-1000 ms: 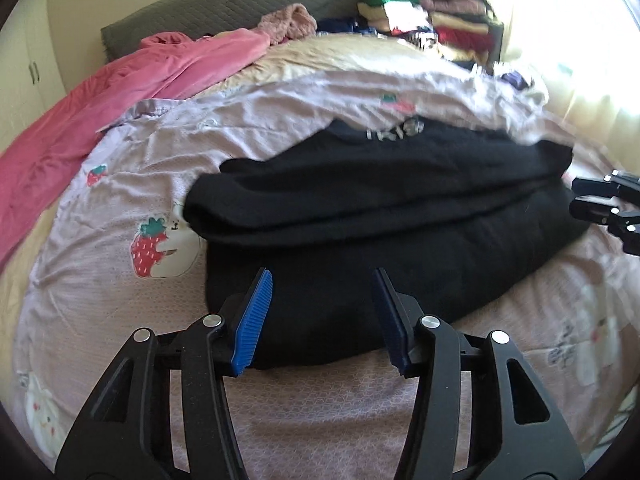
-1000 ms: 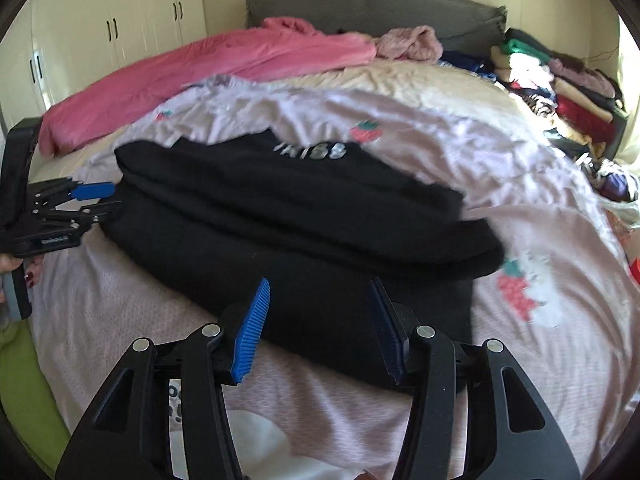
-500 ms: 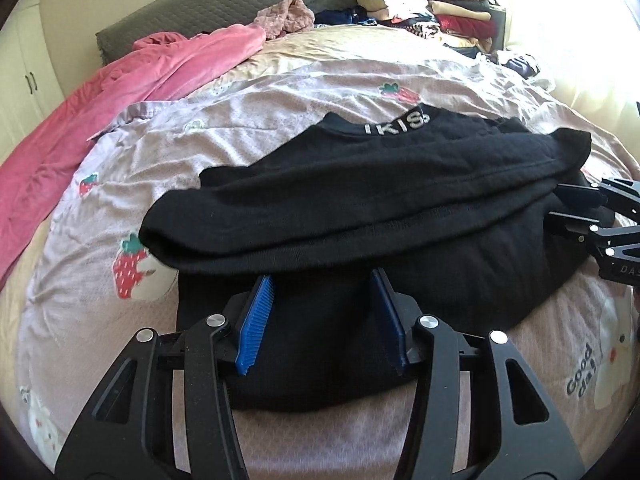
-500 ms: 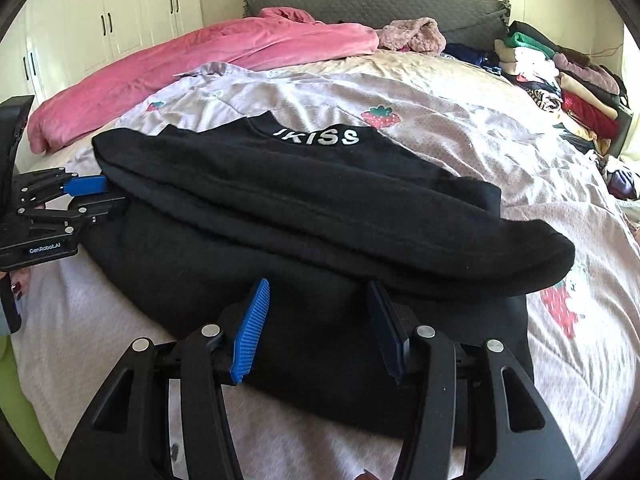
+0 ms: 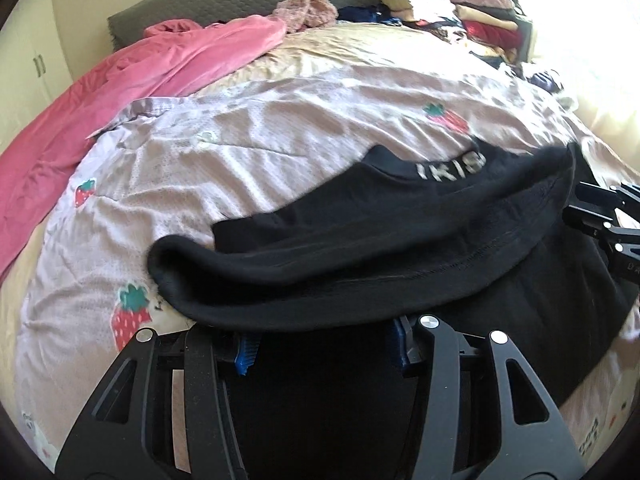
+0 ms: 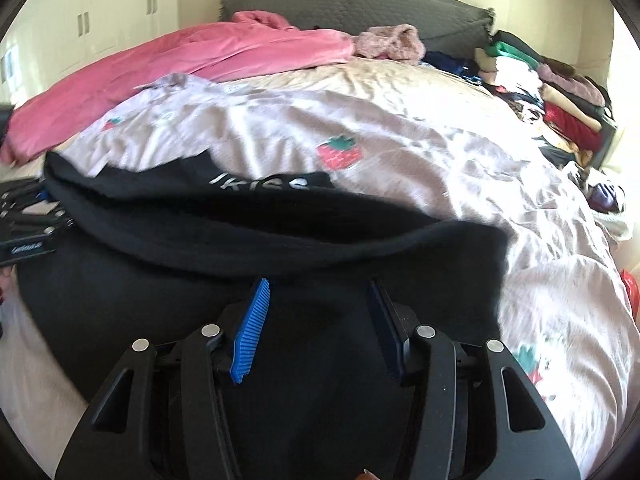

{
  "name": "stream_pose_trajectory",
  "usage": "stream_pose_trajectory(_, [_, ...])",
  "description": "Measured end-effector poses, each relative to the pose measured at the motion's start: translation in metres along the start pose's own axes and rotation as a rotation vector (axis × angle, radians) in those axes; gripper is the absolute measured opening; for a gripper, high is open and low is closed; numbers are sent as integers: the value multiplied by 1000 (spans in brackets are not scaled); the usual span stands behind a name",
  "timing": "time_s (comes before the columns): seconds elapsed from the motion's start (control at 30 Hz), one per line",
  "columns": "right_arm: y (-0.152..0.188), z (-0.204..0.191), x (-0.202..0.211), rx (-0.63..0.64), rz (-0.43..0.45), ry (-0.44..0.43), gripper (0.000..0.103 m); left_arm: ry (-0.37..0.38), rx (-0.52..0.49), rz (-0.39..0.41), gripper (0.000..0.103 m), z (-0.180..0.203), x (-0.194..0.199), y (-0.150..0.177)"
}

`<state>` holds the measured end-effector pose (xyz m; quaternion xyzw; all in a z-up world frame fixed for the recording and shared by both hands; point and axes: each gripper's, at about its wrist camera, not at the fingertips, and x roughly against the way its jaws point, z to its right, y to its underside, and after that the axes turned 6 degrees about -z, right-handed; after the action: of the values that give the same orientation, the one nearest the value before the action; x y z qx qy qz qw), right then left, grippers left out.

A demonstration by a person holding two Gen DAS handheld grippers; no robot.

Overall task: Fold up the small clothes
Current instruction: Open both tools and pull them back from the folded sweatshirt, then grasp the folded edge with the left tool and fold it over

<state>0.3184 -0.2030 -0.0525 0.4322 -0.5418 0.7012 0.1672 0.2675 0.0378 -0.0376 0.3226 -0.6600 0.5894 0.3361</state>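
On the strawberry sheet (image 5: 280,152), the black sweater (image 5: 400,240) lies mid-bed, sleeves folded across. Left gripper (image 5: 324,340) at 6 o'clock slips unclenched under the sleeve fold; right gripper (image 6: 318,320) hovers released over the hem, likely to fold it next

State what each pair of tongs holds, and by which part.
Nothing is held. The right tongs stand open over the black knitted sweater; the left tongs are open too, tips hidden under its folded-over layer.
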Motion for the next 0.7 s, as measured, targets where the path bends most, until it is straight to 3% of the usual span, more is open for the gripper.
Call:
stream_pose_trajectory(0.17, [-11,24,-4,-81,-1,15,50,-9,90,21,43,-18,3,-10])
stream_pose_trajectory(0.4, [-2,43,7,-138,18,48,54,-7,168,52,43,-41,16,-13])
stream_pose_trajectory(0.53, [6,61,17,-193,26,54,61,-11,162,67,45,-47,27,-4])
stream_pose_trajectory(0.7, [18,81,27,-235,29,69,62,-10,158,49,48,-53,30,17])
